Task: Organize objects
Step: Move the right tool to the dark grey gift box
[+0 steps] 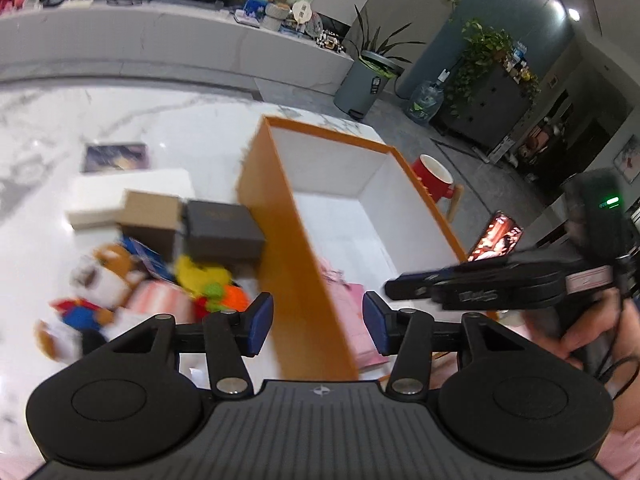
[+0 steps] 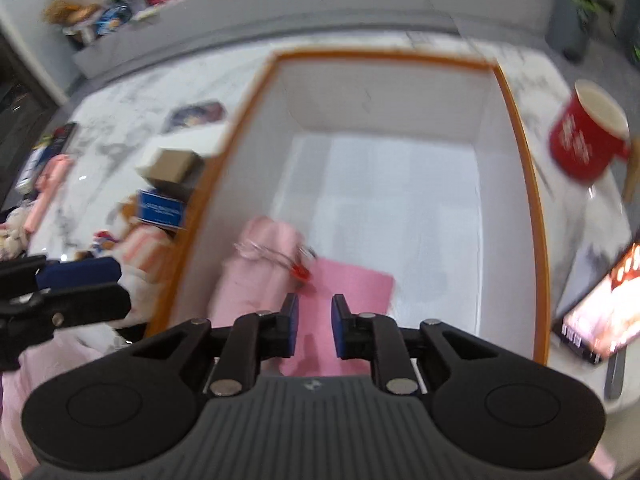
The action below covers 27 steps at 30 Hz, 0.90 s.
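Note:
An orange box with a white inside stands on the marble table. In it lie a pink rolled item with a strap and a flat pink booklet. My left gripper is open and empty, straddling the box's left wall. My right gripper is open and empty, above the pink booklet at the box's near end; it also shows in the left wrist view. Left of the box lie a dark box, a tan box, a fox plush and a yellow toy.
A red mug stands right of the box. A phone with a lit screen lies near the right edge. A white box, a picture card and a blue packet lie to the left.

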Motion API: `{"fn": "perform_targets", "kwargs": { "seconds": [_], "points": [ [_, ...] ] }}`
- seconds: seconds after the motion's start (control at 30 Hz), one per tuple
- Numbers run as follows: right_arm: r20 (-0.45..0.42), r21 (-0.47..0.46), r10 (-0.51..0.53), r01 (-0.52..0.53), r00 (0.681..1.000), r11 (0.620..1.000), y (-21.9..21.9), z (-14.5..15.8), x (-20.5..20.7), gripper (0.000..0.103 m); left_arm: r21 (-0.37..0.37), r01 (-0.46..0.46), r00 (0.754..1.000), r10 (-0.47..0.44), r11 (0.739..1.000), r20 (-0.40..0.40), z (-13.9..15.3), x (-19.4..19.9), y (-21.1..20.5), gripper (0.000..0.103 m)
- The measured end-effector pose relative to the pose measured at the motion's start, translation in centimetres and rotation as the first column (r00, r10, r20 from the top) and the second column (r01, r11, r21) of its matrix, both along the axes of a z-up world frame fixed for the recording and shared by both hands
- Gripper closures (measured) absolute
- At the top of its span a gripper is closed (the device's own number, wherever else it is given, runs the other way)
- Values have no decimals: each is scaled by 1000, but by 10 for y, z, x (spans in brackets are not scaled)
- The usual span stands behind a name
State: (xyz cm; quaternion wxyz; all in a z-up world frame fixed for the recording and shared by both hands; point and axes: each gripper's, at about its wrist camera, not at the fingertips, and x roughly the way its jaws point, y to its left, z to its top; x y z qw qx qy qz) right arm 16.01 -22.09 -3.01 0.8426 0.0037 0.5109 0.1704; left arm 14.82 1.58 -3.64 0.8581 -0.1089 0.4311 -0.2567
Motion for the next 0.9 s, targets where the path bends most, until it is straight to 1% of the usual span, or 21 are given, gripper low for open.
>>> {"fn": "perform_targets", "kwargs": {
  "seconds": [0.1,0.2,0.23,0.3,0.33,0.4,0.43,0.5,0.57,0.6,0.63,0.67,0.7,0.77,0.83,0.9],
  "points": [
    [76,2,108,-108,991,994,16,24,-5,79,64,-12,1000,10,998,19,7,2,16,46],
    [116,-4,224,-225,968,974,36,46,-9,79,137,-14,999,9,990,38,11,3,29,44],
    [123,-14,264,-264,957,964,44,50,-8,78,158,-15,999,8,987,41,12,4,34,41],
    [136,-49,333,-329,933,943,60,53,-5,77,194,-13,999,5,981,40,10,6,41,40],
    [145,-81,375,-366,916,927,72,53,-2,76,208,-11,999,4,978,37,9,7,45,40],
    [148,-139,447,-429,882,892,89,50,2,70,228,-9,1000,3,974,28,4,10,51,40],
    [143,-164,477,-454,867,876,98,45,7,70,231,-7,1000,1,973,24,2,12,54,40],
    [121,-199,518,-491,847,848,110,37,16,67,237,2,1000,-6,972,16,-2,16,58,40],
    [91,-232,559,-529,824,817,123,25,29,67,242,13,1000,-18,970,18,-5,23,59,39],
    [77,-252,582,-549,810,797,130,20,34,66,246,24,999,-30,969,21,-7,28,59,39],
    [63,-281,611,-574,789,769,137,14,40,66,252,40,998,-49,967,31,-8,34,58,39],
    [51,-305,638,-597,768,742,143,10,44,62,258,51,997,-64,965,41,-9,39,57,38],
    [37,-330,668,-622,743,710,149,6,48,55,271,60,996,-76,961,51,-11,46,55,37],
    [13,-375,717,-662,697,649,160,0,58,49,283,70,994,-89,957,57,-16,58,51,29],
    [-28,-395,746,-693,665,603,170,-8,69,49,279,65,995,-83,958,54,-23,71,47,23],
    [-79,-412,770,-724,633,553,178,-19,76,49,267,43,998,-55,963,38,-31,84,46,20]
  ]
}}
